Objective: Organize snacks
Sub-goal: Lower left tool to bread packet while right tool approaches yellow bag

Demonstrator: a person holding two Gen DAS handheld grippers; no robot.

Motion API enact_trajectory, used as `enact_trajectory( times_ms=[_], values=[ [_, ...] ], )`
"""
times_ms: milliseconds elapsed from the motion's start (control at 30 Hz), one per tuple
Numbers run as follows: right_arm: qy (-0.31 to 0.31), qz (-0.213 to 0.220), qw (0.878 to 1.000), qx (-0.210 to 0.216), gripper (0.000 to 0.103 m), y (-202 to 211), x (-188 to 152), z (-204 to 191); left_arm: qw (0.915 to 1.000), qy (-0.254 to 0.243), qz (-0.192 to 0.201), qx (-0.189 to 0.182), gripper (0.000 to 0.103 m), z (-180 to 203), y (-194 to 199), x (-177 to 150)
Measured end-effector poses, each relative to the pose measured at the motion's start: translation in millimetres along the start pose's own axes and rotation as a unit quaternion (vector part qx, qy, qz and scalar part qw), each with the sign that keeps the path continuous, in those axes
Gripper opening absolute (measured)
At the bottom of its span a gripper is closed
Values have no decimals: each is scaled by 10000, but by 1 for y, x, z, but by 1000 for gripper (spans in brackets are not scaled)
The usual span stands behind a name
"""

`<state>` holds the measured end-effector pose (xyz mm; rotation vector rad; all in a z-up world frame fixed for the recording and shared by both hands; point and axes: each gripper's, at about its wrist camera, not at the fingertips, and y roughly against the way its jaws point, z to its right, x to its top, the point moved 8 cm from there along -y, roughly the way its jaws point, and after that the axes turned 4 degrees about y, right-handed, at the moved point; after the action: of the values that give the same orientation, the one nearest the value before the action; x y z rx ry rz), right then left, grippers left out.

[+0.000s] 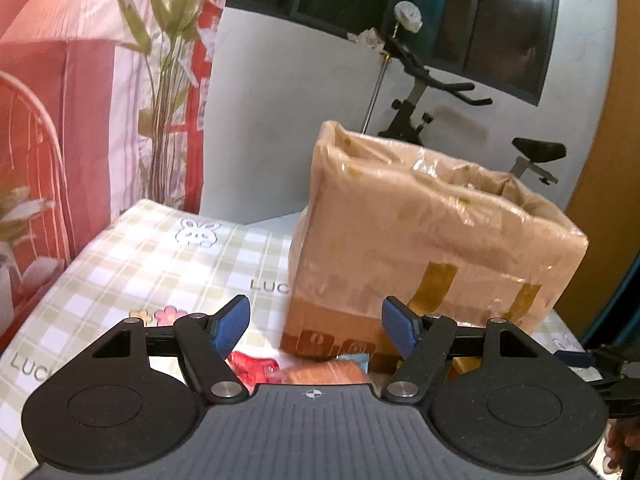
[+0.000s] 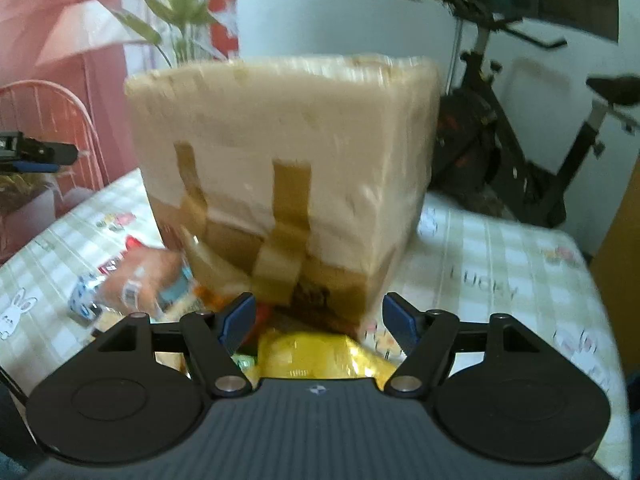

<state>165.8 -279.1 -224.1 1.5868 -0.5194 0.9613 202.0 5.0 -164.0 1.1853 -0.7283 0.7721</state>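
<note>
A tall cardboard box [image 1: 420,240] wrapped in clear tape stands open-topped on the checked tablecloth [image 1: 160,264]. My left gripper [image 1: 316,326] is open just in front of the box's near corner, above a red packet [image 1: 256,364] and an orange packet [image 1: 324,374]. My right gripper [image 2: 318,322] is open, close to the box [image 2: 288,168], with a yellow packet [image 2: 320,354] lying low between its fingers; the pads do not press on it. An orange packet [image 2: 148,276] and a blue-and-white packet [image 2: 84,300] lie to its left. The picture is blurred.
An exercise bike [image 1: 436,104] stands behind the table by a white wall. A plant [image 1: 168,80] and a pink wire chair [image 2: 52,120] are at the left. The right gripper's tip [image 1: 600,360] shows at the left view's right edge; the left gripper's tip [image 2: 36,152] shows at the right view's left edge.
</note>
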Motion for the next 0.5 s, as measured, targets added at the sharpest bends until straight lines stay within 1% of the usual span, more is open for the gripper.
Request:
enact_trajectory(
  times_ms=[100, 167, 200, 267, 300, 400, 500],
  values=[
    [-234, -187, 9995, -84, 73, -11, -12, 7, 9999, 10, -113, 18, 75, 0, -4, -9],
    [-432, -315, 9986, -38, 78, -17, -22, 11, 9998, -26, -177, 45, 75, -1, -6, -14],
    [-537, -322, 9980, 44, 82, -18, -24, 11, 9998, -30, -209, 57, 75, -2, -8, -17],
    [-634, -403, 9971, 145, 85, -20, -30, 9, 9996, 0, -285, 69, 75, -3, -10, -21],
    [-639, -425, 9969, 175, 88, -21, -32, 7, 9994, 19, -325, 80, 75, -3, -12, -23],
    [-679, -368, 9970, 53, 90, -18, -38, 4, 9987, 47, -494, 86, 75, -5, -18, -31],
    [-833, -413, 9957, -3, 92, -16, -41, 7, 9979, 75, -635, 75, 76, -3, -26, -39]
  ],
)
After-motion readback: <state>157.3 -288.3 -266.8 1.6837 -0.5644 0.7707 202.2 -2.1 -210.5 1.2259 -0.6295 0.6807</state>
